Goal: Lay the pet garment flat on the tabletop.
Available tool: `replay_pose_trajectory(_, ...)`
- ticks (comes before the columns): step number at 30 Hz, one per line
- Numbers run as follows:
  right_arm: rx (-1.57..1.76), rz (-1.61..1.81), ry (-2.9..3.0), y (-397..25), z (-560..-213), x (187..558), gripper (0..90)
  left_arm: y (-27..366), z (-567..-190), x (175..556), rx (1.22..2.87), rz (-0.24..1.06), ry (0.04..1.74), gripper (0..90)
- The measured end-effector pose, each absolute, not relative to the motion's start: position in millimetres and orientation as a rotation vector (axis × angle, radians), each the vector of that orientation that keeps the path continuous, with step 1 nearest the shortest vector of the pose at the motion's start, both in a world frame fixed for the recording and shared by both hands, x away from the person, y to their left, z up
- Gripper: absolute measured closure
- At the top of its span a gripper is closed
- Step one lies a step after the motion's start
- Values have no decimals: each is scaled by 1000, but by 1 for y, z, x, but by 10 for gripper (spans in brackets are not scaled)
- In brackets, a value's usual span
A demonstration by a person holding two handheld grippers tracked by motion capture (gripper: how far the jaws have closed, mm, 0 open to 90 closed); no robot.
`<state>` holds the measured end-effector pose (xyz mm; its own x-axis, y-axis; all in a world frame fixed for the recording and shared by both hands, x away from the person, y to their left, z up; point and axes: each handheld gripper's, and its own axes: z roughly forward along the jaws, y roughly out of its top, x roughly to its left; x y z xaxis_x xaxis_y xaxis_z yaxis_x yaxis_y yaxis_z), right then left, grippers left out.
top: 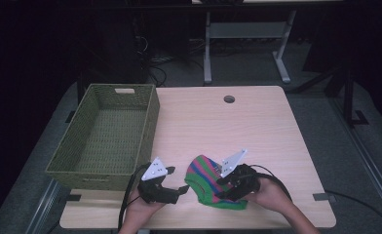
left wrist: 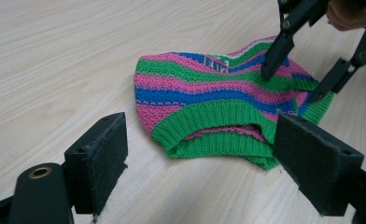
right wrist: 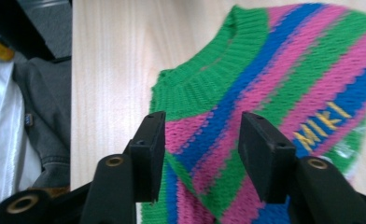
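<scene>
A small knitted garment (top: 206, 183) in pink, green and blue stripes lies flat near the table's front edge, its green ribbed opening (left wrist: 214, 126) facing my left gripper. Yellow letters (right wrist: 319, 123) are stitched on a blue stripe. My left gripper (top: 177, 179) sits just left of the knit, low over the table, its pads (left wrist: 99, 158) wide apart and holding nothing. My right gripper (top: 221, 187) is over the knit's right part, open, with its fingertips (left wrist: 270, 70) down on the fabric. In the right gripper view the striped fabric (right wrist: 284, 70) lies under and between the spread jaws.
A green woven basket (top: 152, 117) stands at the table's left side with nothing inside. The light wooden table (top: 257, 126) has a round cable hole (top: 229, 99) at the back. The person's grey and white clothing (right wrist: 27, 140) is past the front edge.
</scene>
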<state>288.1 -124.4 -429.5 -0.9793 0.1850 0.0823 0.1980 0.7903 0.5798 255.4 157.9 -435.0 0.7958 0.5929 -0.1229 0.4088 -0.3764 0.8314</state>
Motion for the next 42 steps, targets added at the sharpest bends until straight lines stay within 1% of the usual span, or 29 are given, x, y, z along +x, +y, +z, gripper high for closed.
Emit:
replay_pose_trajectory(13, -247, -863, -2961, -107, -446, 284, 533, 158, -435, 256, 2024, 239, 743, 177)
replay_pose_trajectory(21, -224, -850, -3020, -106, -450, 280, 576, 157, -436, 256, 2029, 239, 740, 177)
replay_pose_trajectory(26, -231, -852, -3035, -106, -450, 279, 623, 157, -436, 255, 2030, 239, 740, 177)
replay_pose_trajectory(36, -257, -860, -2987, -108, -449, 282, 791, 158, -436, 256, 2030, 238, 741, 177)
replay_pose_trajectory(42, -263, -871, -2973, -110, -448, 283, 811, 158, -436, 256, 2028, 233, 744, 178)
